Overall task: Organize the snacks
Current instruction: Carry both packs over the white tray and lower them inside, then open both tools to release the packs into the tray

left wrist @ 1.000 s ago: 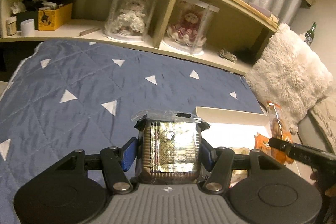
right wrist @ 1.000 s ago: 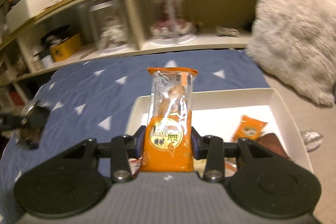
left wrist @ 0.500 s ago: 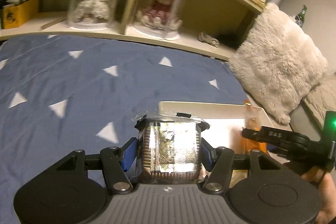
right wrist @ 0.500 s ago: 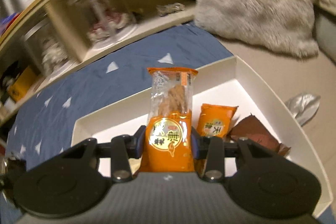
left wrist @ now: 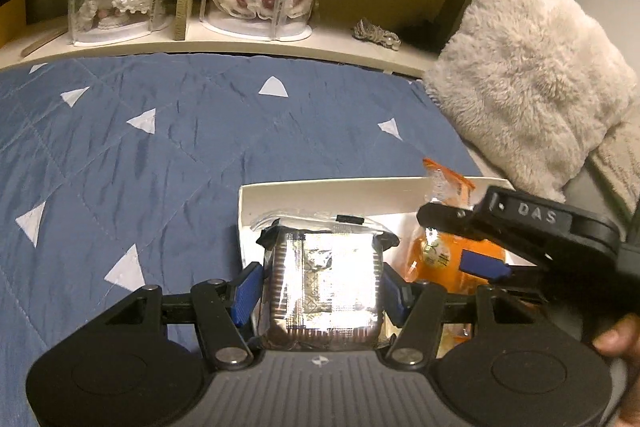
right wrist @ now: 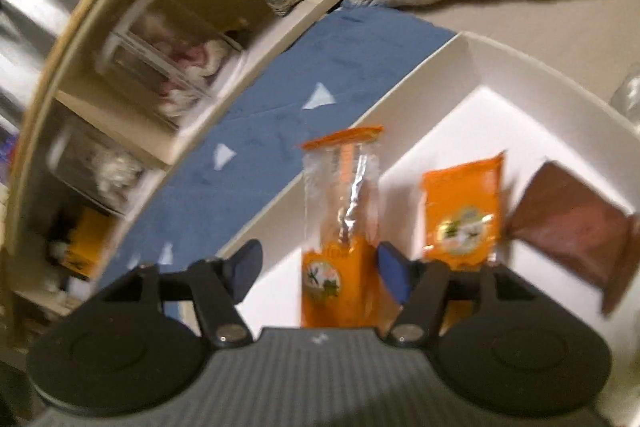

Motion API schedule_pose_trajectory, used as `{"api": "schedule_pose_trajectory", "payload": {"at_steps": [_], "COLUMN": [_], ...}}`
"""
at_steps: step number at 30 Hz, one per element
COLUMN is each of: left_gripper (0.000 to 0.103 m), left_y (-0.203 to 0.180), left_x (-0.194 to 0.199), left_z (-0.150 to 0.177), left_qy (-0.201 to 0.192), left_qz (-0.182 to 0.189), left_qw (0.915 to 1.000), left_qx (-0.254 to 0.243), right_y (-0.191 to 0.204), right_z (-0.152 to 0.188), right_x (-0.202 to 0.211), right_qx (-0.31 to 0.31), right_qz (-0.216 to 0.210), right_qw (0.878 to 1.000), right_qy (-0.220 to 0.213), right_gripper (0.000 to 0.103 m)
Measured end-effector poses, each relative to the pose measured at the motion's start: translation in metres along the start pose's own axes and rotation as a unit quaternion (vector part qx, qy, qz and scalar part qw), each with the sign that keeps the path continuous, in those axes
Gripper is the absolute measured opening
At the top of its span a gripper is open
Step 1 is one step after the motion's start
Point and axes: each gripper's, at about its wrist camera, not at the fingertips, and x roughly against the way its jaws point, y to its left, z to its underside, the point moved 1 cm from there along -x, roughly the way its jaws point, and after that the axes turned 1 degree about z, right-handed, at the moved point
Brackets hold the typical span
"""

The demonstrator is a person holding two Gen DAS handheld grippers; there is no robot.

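Jaws on my right gripper [right wrist: 318, 267] have just been opening: half a second ago both pads pressed the tall orange snack packet [right wrist: 340, 227], and now the left pad stands clear of it while the packet stays upright between the pads, near the right one, over the white box [right wrist: 472, 55]. I judge this to be the release, so this packet is about to join the smaller orange packet [right wrist: 460, 211] and the brown packet [right wrist: 576, 223] already lying in the box. My left gripper [left wrist: 322, 291] is unchanged, closed partway on a foil-topped snack cup [left wrist: 324, 287] in clear wrap; over the last second it has carried the cup in above the near left corner of the box, so its drop is next. Only the left view shows both grippers together at the box; only the right view shows the box floor and its contents. Beyond lie the blue quilt [left wrist: 160, 147] and the shelf [left wrist: 240, 43].
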Motion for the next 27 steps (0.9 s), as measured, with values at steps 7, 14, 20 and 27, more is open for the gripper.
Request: {"api": "schedule_pose_trajectory", "payload": {"at_steps": [7,14,20,27], "left_gripper": [0.062,0.062,0.062,0.062], "left_y": [-0.002,-0.003,-0.007,-0.018], "left_x": [-0.006,-0.002,-0.005,-0.008], "left_z": [0.002,0.002,0.000,-0.008], "left_qy": [0.006,0.004,0.005,-0.002], "left_qz": [-0.009,-0.010,-0.015,-0.015], "left_qw": [0.9999,0.9999,0.9998,0.9994], "left_qx": [-0.011,-0.011,-0.016,-0.031], "right_y": [0.011,0.006,-0.014,-0.022], "right_z": [0.001,-0.003,-0.006,-0.004], "right_x": [-0.007,-0.010,0.019,-0.003], "right_qx": [0.079,0.045,-0.078,-0.133], "right_qz": [0.041,0.041,0.013,-0.034], "right_qw": [0.994,0.997,0.995,0.990], "right_qy": [0.063,0.054,-0.059,0.011], "right_gripper": [0.050,0.043,0.043,0.059]}}
